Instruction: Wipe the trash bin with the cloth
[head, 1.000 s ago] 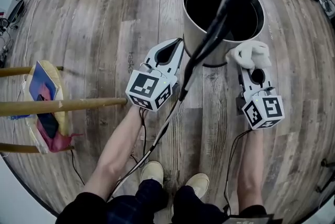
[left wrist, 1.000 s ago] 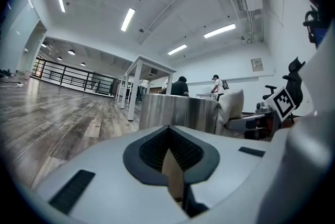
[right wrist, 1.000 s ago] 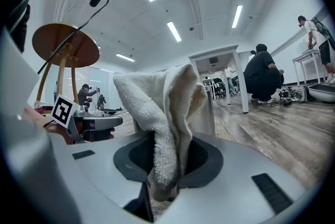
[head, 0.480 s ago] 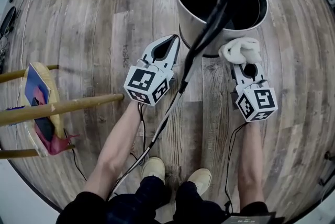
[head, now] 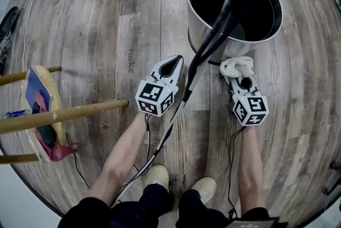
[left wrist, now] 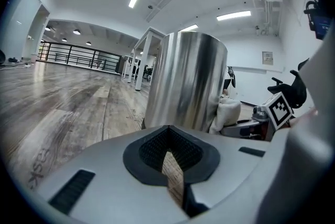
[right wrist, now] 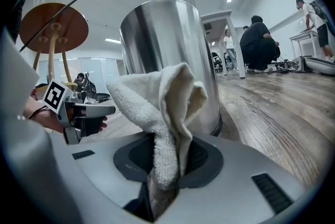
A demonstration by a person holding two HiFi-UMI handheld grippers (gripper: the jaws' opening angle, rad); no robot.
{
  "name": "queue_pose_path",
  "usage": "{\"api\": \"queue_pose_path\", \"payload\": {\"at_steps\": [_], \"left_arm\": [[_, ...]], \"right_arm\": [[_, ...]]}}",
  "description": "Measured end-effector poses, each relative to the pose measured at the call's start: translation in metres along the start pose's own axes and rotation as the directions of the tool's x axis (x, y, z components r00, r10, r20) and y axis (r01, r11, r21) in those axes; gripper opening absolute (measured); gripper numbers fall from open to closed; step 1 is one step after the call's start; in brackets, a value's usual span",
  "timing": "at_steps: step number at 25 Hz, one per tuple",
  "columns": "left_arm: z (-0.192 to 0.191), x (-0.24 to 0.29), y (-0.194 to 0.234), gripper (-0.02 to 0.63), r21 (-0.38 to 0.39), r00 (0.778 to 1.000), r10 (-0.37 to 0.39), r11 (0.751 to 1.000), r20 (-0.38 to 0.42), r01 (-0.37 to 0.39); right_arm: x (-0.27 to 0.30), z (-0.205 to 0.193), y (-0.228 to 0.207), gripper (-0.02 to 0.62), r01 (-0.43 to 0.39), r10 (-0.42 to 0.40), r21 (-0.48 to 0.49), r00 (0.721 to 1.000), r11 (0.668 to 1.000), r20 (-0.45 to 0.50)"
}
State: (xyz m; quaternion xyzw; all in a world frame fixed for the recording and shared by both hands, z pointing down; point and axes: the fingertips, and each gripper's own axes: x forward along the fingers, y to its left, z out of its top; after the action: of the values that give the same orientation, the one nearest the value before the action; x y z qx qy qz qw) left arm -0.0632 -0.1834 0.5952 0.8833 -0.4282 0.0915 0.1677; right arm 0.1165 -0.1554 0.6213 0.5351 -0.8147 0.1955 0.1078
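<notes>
Right hand-held gripper (head: 239, 77) clamping cloth (head: 237, 65), trash bin (head: 198, 36) just ahead

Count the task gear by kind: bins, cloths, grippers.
trash bin: 1
cloth: 1
grippers: 2, the left gripper shut and empty, the right gripper shut on the cloth
Total: 4

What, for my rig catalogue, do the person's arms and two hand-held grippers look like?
Both hand-held grippers, left and right, have light grey tapered shells with black ribbed jaw pads. Each carries a white cube with black square markers and trails a thin black cable. The forearms are bare, no sleeves showing.
</notes>
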Motion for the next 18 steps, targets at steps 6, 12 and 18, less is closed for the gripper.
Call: {"api": "queue_pose_path", "payload": {"at_steps": [6,12,18], "left_arm": [[-0.008,-0.003,0.003,-0.005,-0.006,1.0,0.006,1.0,-0.014,-0.006],[0.0,-0.007,0.0,-0.005,0.002,1.0,0.007,1.0,-0.002,-0.007],[0.016,-0.023,-0.013,-0.005,0.02,1.0,0.002,1.0,0.03,-0.003]], "right_arm": [[0.002,-0.002,-0.001,0.095,-0.001,0.001,0.002,1.0,1.0,-0.002],[-0.006,0.002,-0.001,0.094,0.003,-0.003,0.0,1.0,1.0,0.006],[-0.03,0.017,0.004,0.095,0.01,-0.01,-0.005,0.999,1.0,0.042]]}}
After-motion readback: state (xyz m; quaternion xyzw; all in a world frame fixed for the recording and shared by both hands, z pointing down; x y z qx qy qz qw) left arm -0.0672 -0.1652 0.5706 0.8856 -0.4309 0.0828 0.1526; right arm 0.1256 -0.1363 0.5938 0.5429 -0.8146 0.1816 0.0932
